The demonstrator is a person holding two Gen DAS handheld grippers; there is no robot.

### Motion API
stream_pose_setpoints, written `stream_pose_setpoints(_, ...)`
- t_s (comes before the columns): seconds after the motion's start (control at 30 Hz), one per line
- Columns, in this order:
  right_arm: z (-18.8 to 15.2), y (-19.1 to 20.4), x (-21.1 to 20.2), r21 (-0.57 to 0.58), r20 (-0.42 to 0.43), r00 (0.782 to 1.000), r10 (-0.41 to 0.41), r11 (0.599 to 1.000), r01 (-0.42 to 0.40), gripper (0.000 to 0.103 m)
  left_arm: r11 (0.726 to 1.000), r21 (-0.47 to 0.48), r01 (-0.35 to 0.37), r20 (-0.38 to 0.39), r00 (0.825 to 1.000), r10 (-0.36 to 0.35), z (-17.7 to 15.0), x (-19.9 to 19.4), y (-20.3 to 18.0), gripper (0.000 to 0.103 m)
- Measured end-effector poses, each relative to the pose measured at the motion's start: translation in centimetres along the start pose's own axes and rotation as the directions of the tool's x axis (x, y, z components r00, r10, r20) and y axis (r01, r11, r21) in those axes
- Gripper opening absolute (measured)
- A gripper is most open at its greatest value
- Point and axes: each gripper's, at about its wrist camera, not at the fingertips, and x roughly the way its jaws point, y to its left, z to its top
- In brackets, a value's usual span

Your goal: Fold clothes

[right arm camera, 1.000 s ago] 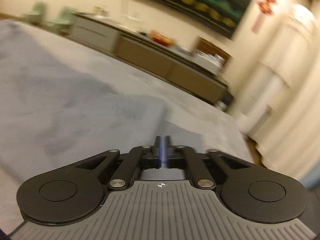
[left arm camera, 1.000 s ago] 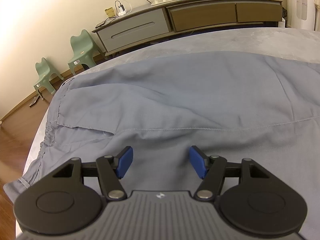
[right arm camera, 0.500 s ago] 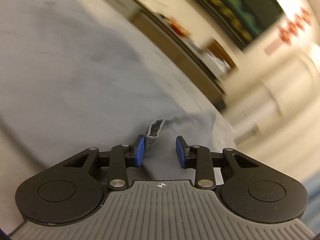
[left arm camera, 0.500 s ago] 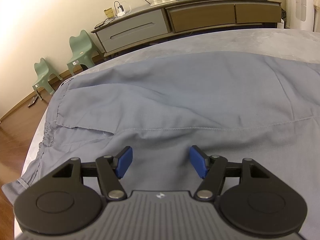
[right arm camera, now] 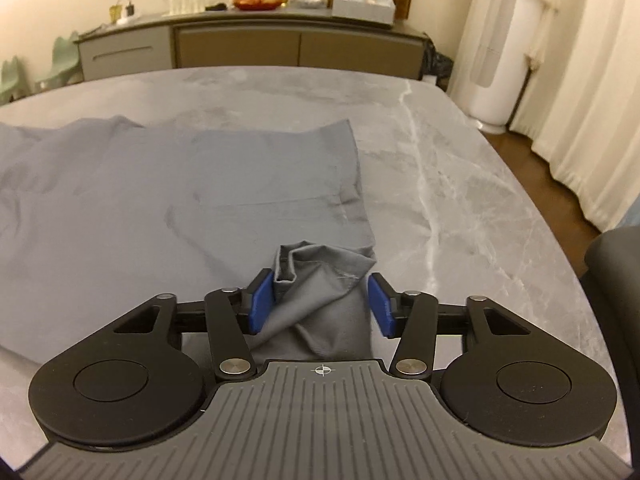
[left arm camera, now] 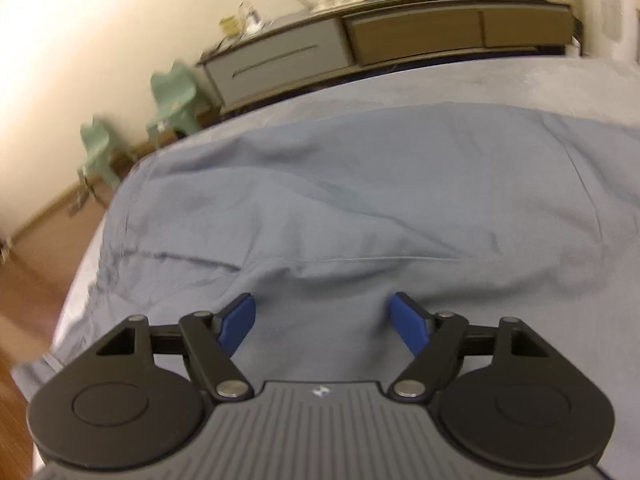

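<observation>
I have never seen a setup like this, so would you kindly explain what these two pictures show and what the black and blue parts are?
There is no robot here: a person holds a hand-held claw in each hand, and a wide-angle camera on each looks forward along its two blue-padded fingers. One picture is from the left claw, the other from the right claw. A blue-grey garment lies spread on a grey table, ready for folding. Both claws are open. The left one holds nothing. A bunched corner of the garment sits between the right claw's fingers, but they are not clamped on it. A sideboard stands behind.
</observation>
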Motion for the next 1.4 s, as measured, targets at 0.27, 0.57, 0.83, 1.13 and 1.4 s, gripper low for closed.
stream_pose_setpoints(0.27, 1.4, -0.5, -6.5, 0.060, 0.191, 0.982, 0.005, 0.998, -0.017, 0.063, 0.978, 0.049, 0.205, 0.141, 0.967, -0.210, 1.5, -9.7, -7.7, 0.060)
stream_pose_setpoints(0.57, 0.1, -3.2, -2.1, 0.118, 0.069, 0.997, 0.041, 0.992, -0.048, 0.059, 0.891, 0.216, 0.399, 0.073, 0.904, -0.422, 6.9, -9.4, -30.1, 0.061)
stream_pose_setpoints(0.83, 0.2, -3.2, 1.8, 0.041, 0.058, 0.994, 0.089, 0.995, -0.091, 0.019, 0.921, 0.111, 0.374, 0.061, 0.922, -0.382, 11.3, -5.8, -34.0, 0.042)
stream_pose_setpoints(1.13, 3.6, -4.4, 4.0, 0.012, 0.098, 0.987, 0.126, 0.992, -0.128, 0.053, 0.905, 0.047, 0.423, 0.073, 0.902, -0.425, 13.4, -5.1, -34.1, 0.042)
stream_pose_setpoints(1.4, 7.0, -3.6, 9.0, 0.022, 0.055, 0.986, 0.160, 0.987, -0.161, 0.020, 0.930, 0.093, 0.355, 0.103, 0.926, -0.363, 13.4, -5.4, -35.9, 0.028)
